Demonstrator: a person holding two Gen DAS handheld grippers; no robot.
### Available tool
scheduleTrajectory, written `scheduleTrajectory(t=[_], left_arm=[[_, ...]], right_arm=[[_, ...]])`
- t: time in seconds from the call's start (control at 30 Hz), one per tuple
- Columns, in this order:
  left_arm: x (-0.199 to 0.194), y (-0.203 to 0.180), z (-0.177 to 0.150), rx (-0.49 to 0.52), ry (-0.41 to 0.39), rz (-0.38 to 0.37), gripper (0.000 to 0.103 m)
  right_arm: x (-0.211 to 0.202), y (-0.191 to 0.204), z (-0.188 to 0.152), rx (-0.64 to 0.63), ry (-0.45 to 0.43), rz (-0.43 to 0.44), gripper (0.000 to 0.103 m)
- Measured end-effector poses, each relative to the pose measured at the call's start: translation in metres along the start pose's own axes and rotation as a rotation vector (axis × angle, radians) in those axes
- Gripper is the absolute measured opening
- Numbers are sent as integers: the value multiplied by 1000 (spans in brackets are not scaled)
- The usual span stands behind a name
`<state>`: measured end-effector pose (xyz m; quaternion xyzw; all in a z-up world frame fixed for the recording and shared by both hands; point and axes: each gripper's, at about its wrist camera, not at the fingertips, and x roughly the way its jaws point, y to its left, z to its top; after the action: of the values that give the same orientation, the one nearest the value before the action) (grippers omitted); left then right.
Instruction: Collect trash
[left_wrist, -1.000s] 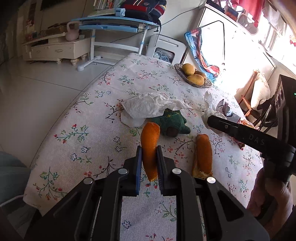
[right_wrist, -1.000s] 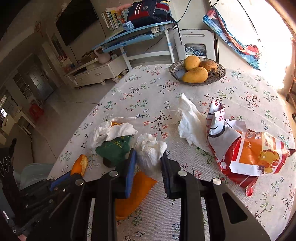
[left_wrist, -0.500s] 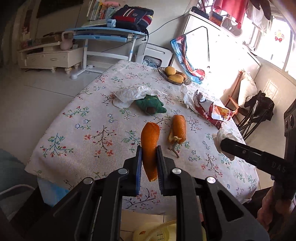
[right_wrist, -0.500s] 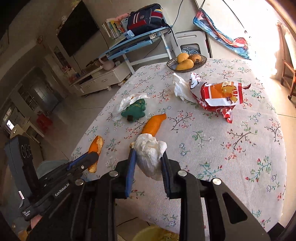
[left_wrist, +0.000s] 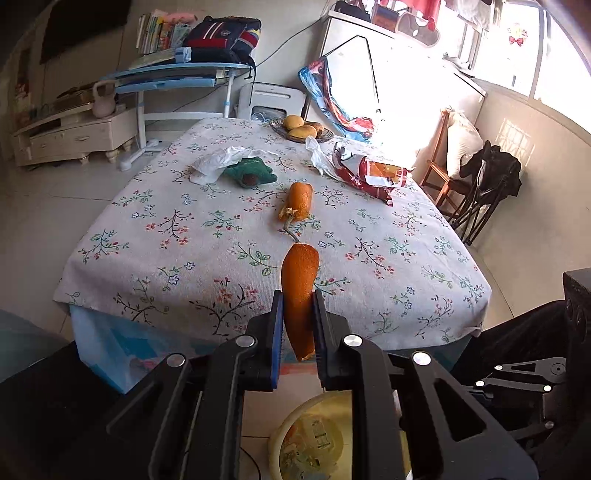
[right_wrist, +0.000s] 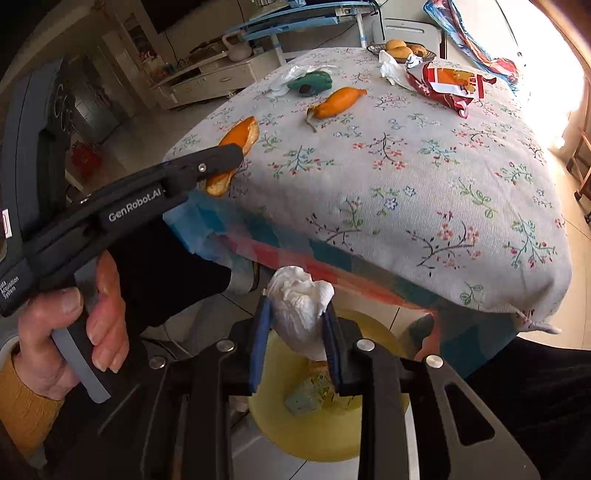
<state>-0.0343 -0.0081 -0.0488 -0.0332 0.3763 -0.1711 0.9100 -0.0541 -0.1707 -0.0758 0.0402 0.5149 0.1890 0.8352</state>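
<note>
Flowered tablecloth (left_wrist: 207, 236) behind, left gripper (left_wrist: 297, 325) clamped on orange peel (left_wrist: 300, 291), right gripper (right_wrist: 295, 334) grasping crumpled tissue (right_wrist: 301, 310) over yellow bin (right_wrist: 295, 432), second peel (left_wrist: 297, 201) lying on cloth.

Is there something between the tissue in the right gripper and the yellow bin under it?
Nothing visible. The tissue, clamped in the right gripper, hangs directly over the open yellow bin, with only air between them.

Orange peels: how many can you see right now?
2. One peel is pinched in the left gripper, past the table edge. The other peel lies mid-table on the flowered cloth. More may hide under the wrappers.
</note>
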Motion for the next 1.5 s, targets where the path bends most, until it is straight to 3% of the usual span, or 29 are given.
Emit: scheduleTrajectory(t=[0.1,0.2,0.3,0.43,0.57,0.67,0.8,0.97,1.17,1.23,1.37,1.43,1.5], left_arm=[[-2,-11,-12,32,34,-21,15],[-1,-21,-25,50,84,-43,15],[1,-30,-38,64,131,-68,15],[4,-49,-55,130,190,-90,15],[15,-66,-75,207,305,-139,15],[22,-75,-87,270,362,-117,28],[16,-71,-81,272,295,-55,56],[4,-44,-59,168,176,37,71],[3,-12,-39,28,128,80,77],[5,-4,-36,-9,129,77,78],[10,4,-35,-46,136,73,80],[11,5,-36,-54,139,74,81],[13,6,-37,-57,144,74,82]], right_arm=[[8,6,-20,-17,76,-22,32],[3,0,-31,28,96,-30,45],[-18,-16,-34,111,39,-29,53],[-53,-38,-21,206,-101,-76,61],[-74,-59,-3,257,-210,-104,67],[-76,-65,17,252,-250,-112,69],[-57,-69,58,209,-260,-142,73],[-17,-84,97,183,-208,-203,73],[40,-110,135,184,-132,-281,75],[48,-111,145,158,-151,-305,86],[63,-113,165,129,-129,-319,97],[68,-113,179,113,-121,-277,97],[78,-112,191,61,-96,-322,97]])
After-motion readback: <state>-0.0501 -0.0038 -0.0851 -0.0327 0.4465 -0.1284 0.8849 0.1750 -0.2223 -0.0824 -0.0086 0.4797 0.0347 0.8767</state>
